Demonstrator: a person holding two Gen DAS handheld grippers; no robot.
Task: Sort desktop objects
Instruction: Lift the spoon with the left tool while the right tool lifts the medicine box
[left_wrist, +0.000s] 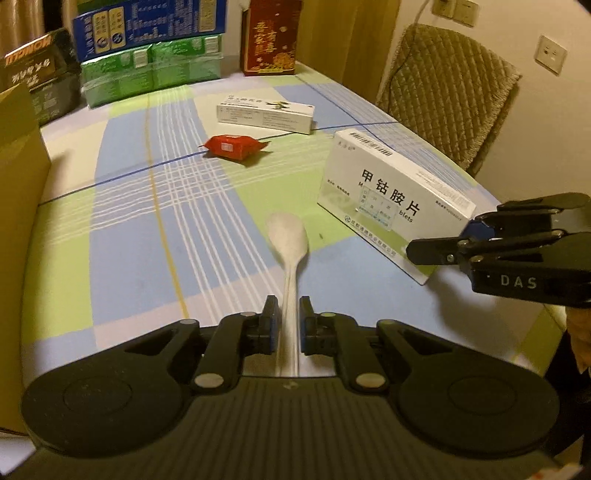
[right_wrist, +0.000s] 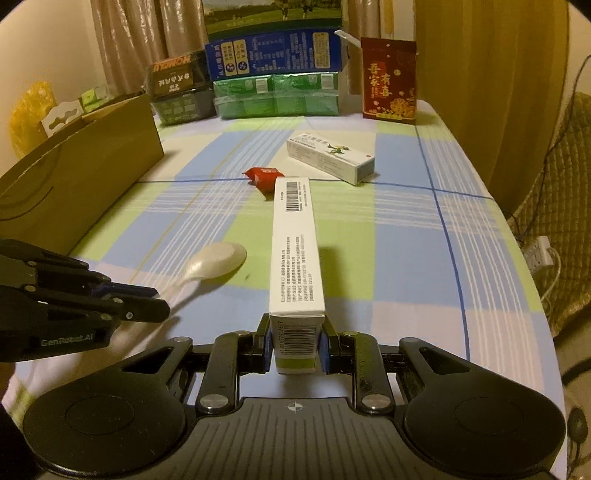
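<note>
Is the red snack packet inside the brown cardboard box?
No, the red snack packet lies on the checked tablecloth, apart from the cardboard box at the left.

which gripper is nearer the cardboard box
Left. The left gripper, shut on the spoon, sits beside the cardboard box; the right gripper holds the medicine box farther away.

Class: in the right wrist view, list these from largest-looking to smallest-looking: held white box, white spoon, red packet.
1. Held white box, though nearness to the camera inflates it.
2. White spoon.
3. Red packet, farther away, so its true size against the spoon is unsure.
</note>
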